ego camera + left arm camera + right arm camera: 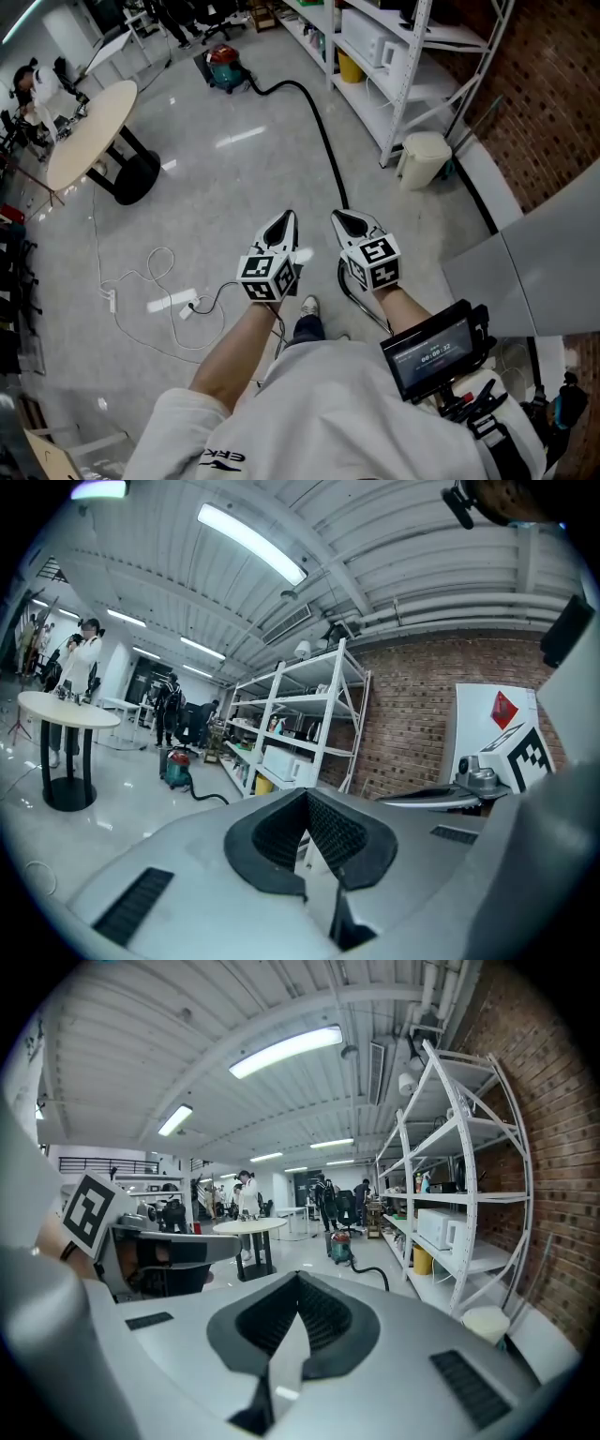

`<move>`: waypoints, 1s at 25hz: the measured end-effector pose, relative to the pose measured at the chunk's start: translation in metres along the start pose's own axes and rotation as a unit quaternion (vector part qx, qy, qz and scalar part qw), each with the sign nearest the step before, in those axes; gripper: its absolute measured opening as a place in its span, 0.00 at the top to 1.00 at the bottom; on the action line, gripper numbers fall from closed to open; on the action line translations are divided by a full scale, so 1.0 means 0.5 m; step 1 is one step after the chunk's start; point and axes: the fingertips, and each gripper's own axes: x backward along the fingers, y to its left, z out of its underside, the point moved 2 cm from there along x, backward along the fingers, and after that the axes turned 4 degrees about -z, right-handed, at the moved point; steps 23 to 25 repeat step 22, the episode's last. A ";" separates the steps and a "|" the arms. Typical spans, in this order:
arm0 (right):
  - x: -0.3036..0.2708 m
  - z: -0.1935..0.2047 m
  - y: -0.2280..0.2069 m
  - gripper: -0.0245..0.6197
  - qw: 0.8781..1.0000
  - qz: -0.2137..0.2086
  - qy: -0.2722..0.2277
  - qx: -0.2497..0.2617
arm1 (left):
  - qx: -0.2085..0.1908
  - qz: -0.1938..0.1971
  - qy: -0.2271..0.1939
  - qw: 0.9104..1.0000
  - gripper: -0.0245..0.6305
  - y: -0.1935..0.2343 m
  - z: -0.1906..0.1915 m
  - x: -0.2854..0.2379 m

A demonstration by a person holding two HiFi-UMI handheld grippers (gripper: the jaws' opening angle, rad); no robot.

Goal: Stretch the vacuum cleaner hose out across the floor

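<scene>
I see both grippers held up in front of me, side by side above the grey floor (234,178), and neither of them carries anything. The left gripper (284,219) has its jaws closed together, the black pads meeting with nothing between them. The right gripper (349,221) is the same: jaws shut and empty, and it tips a little downward. The two are just beside each other but not touching. The vacuum cleaner (225,67), green with a red top, stands far from me at the other end of the room, close to the foot of the white shelf rack (398,66). Its black hose (323,141) lies on the floor: it leaves the machine, makes a bend, and then runs nearly straight toward me along the front of the rack. It passes under the right gripper and ends in a small loop near my shoe (308,306). A white bin (424,157) stands by the rack, to the right of the hose. At the left a round table (89,131) on a black foot stands well apart from the hose. A thin white cable with a power strip (173,302) lies on the floor below the left gripper.
</scene>
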 end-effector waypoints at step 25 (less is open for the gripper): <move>0.025 0.013 -0.006 0.96 1.000 0.009 -0.002 0.000 | -0.002 0.006 -0.002 1.000 0.96 -0.023 0.007 0.006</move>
